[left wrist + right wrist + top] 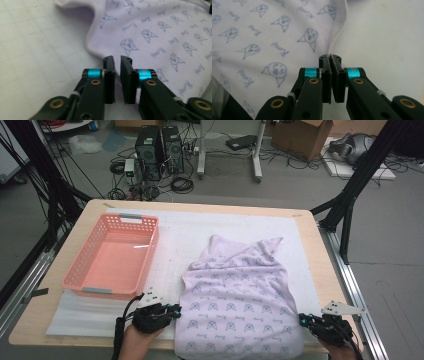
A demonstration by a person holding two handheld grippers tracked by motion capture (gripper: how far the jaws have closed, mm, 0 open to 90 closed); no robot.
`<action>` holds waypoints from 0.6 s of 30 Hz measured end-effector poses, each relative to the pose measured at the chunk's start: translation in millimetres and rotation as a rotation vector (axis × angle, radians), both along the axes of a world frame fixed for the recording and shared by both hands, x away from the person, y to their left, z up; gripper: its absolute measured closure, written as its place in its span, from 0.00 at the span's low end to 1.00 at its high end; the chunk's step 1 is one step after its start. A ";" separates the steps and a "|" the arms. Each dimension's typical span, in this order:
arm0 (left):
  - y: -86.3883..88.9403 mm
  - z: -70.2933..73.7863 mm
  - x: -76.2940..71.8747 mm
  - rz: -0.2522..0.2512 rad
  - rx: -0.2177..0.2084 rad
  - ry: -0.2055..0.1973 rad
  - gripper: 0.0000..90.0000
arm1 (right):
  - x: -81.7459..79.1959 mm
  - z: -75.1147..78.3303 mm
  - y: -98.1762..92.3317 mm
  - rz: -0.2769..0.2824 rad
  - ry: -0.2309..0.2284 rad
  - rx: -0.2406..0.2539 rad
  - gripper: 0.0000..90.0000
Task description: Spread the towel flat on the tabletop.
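Cloth (240,295): lilac printed w/ cat faces, flat on table (310,245) centre-right, long axis running away from person, near hem at front edge.
Basket (112,255): pink, left of cloth.
Right gripper (330,57): clamped on cloth's right edge stitching.
Left gripper (117,58): narrow gap, nothing pinched (cloth's left edge just ahead-right).

Right gripper (329,57): jaws pressed together on the stitched edge of the pale lilac cloth (274,37); the hem runs up and away from the fingertips. Cloth spreads to the left of the jaws and ahead, printed with blue cat-like faces and small script words. White table cover (387,37) lies to the right of the jaws, under the cloth edge.
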State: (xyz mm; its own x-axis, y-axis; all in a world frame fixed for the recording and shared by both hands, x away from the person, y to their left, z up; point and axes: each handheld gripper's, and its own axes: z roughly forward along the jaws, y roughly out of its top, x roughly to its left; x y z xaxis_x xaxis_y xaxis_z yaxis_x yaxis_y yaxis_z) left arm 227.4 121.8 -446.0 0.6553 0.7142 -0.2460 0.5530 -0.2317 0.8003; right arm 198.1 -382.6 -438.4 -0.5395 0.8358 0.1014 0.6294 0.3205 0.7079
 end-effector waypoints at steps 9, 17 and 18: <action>-21.8 -6.3 25.2 0.025 0.056 -0.031 0.56 | 11.3 1.0 5.8 -0.058 -0.062 0.026 0.62; -19.2 -3.2 16.7 0.011 0.096 0.008 1.00 | 17.5 -6.1 7.0 -0.024 -0.024 0.009 0.97; -14.8 -2.6 13.3 0.008 0.099 0.015 1.00 | 15.3 -5.9 5.0 -0.016 -0.019 0.014 0.98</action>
State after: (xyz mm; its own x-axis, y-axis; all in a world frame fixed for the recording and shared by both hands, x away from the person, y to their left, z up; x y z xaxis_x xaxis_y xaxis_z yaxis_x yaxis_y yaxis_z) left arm 240.7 107.0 -448.7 0.6459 0.7409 -0.1840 0.5671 -0.3043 0.7654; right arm 213.3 -377.6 -444.2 -0.5285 0.8427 0.1029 0.6206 0.3008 0.7242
